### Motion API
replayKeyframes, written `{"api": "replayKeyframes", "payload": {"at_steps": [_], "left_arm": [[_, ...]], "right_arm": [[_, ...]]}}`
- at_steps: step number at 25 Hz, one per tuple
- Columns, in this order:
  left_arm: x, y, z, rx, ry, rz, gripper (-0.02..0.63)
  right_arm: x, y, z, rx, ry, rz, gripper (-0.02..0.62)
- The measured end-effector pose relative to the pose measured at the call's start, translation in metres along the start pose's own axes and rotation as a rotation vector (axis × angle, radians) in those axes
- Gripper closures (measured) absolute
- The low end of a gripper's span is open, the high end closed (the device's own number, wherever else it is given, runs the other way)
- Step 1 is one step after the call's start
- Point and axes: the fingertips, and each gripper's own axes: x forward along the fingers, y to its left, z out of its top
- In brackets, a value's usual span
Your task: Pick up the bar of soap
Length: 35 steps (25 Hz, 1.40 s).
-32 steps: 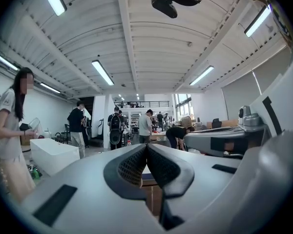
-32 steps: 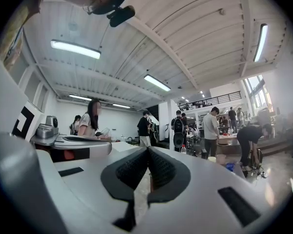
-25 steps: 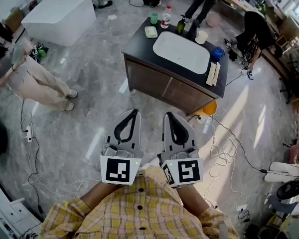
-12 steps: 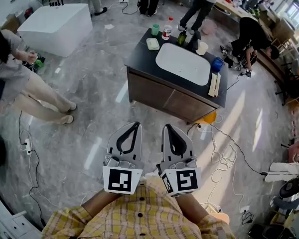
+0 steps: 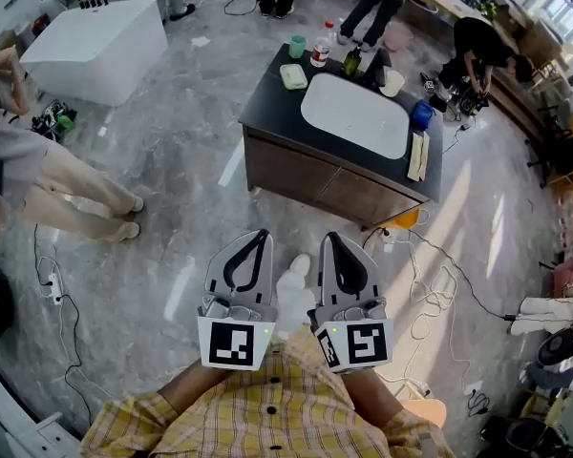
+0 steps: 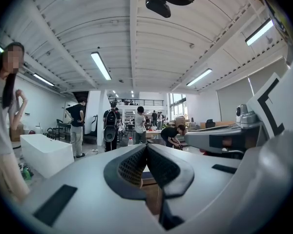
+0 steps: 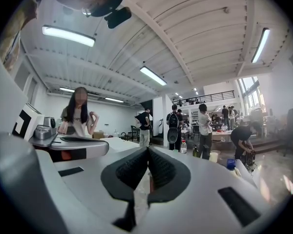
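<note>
Head view: I'm closing in on the dark-topped vanity cabinet (image 5: pixel 296 165). It sits a little nearer than 1 second ago, and my white shoe (image 5: pixel 293 289) now shows between the tools, which it didn't then. So the approach is on, but the reach hasn't started.

The pale, squarish bar of soap (image 5: pixel 292 75) lies at the counter's far left corner in what looks like a dish. It's just beside the green plastic cup (image 5: pixel 297 46) and left of the oval white basin (image 5: pixel 355 114), well apart from both tools.

My left gripper (image 5: pixel 259 236) has its jaws pressed together on nothing, and so does my right gripper (image 5: pixel 330 239). Both are carried side by side as before. I reckon I need to get closer, then open 1 of them.
</note>
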Motion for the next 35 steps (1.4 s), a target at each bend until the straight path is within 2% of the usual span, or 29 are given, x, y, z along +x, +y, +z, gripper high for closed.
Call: {"api": "replayKeyframes", "payload": {"at_steps": [7, 12, 18, 23, 29, 35], "left_arm": [[0.084, 0.024, -0.009, 0.049, 0.015, 0.019, 0.594], [0.181, 0.041, -0.003, 0.082, 0.051, 0.054, 0.594], [0.298, 0.043, 0.017, 0.120, 0.080, 0.083, 0.594], [0.368, 0.050, 0.006, 0.132, 0.112, 0.089, 0.594], [0.418, 0.065, -0.001, 0.107, 0.114, 0.085, 0.594], [0.460, 0.088, -0.006, 0.081, 0.112, 0.047, 0.594]], "right_arm": [[0.079, -0.048, -0.007, 0.027, -0.017, 0.021, 0.575], [0.158, -0.108, 0.009, 0.051, -0.035, 0.043, 0.577], [0.241, -0.182, 0.026, 0.066, -0.029, 0.099, 0.575], [0.290, -0.228, 0.022, 0.070, -0.003, 0.101, 0.577], [0.337, -0.254, 0.007, 0.084, 0.042, 0.090, 0.577], [0.384, -0.264, 0.005, 0.079, 0.065, 0.058, 0.575]]}}
